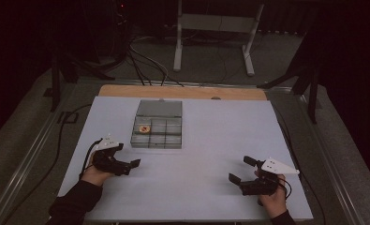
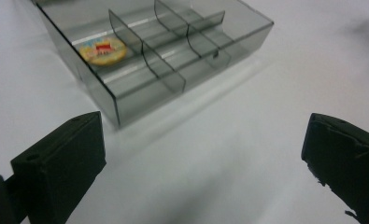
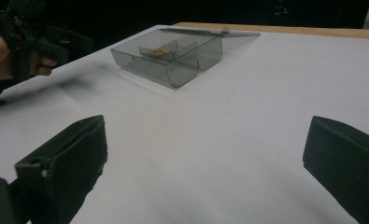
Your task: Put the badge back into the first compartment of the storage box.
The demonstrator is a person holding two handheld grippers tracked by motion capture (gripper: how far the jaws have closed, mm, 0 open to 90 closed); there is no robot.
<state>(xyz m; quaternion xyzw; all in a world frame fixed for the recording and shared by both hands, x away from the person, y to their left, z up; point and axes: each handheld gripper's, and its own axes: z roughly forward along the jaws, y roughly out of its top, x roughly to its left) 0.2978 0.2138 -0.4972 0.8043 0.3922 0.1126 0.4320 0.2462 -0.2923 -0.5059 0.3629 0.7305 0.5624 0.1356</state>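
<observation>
Two hand-held grippers wait wide apart over a white table with nothing in either.

The smoky transparent plastic compartment box sits open toward the far middle of the white table, its lid laid flat behind it. A round yellow-and-red token lies in a left-hand compartment. The left gripper hovers just beside the box's near left corner, jaws spread wide and empty. The right gripper is well apart at the near right, jaws likewise spread and holding nothing.

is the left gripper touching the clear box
Apart. The left gripper view shows bare white table between the open left gripper and the clear box.
</observation>
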